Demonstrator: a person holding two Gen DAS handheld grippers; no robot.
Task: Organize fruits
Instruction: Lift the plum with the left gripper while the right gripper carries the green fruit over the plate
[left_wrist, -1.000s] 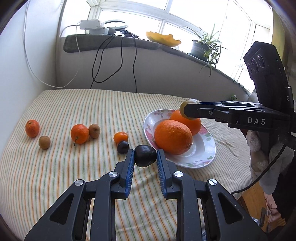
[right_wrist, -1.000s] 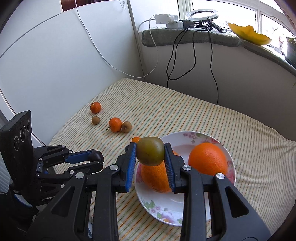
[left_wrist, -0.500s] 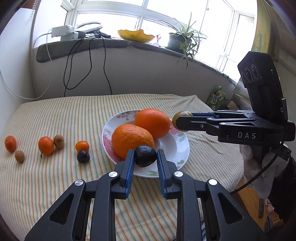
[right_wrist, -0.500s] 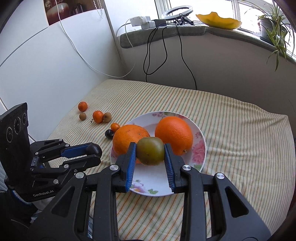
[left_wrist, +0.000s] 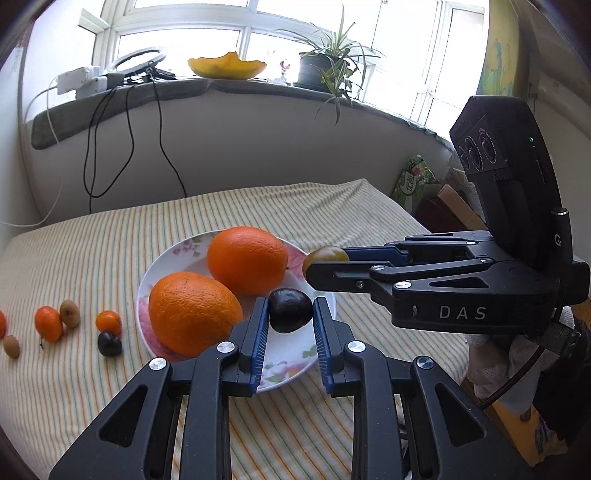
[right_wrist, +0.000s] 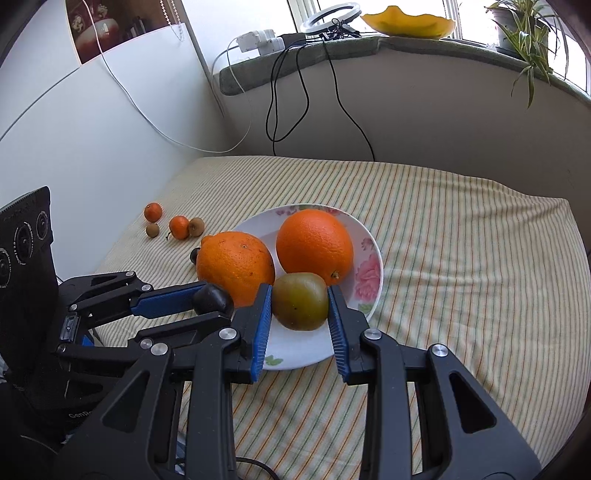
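My left gripper (left_wrist: 289, 314) is shut on a dark plum (left_wrist: 290, 309) and holds it over the near side of the flowered plate (left_wrist: 162, 258). My right gripper (right_wrist: 300, 306) is shut on a green-brown plum (right_wrist: 300, 301) over the plate's near part (right_wrist: 373, 258). Two big oranges (left_wrist: 247, 260) (left_wrist: 194, 312) lie on the plate. In the right wrist view the left gripper (right_wrist: 212, 301) and its dark plum (right_wrist: 211, 297) sit left of mine. The right gripper (left_wrist: 325, 264) also shows in the left wrist view.
On the striped cloth left of the plate lie small tangerines (left_wrist: 48, 323) (left_wrist: 108, 322), brown fruits (left_wrist: 70, 313) (left_wrist: 11, 346) and another dark plum (left_wrist: 109, 344). A wall with cables (left_wrist: 129, 122) and a windowsill with a plant (left_wrist: 325, 70) stand behind. Boxes (left_wrist: 454, 206) stand right of the table.
Both grippers have moved with their plums over the plate and lower toward it. Both stay shut on their fruit.
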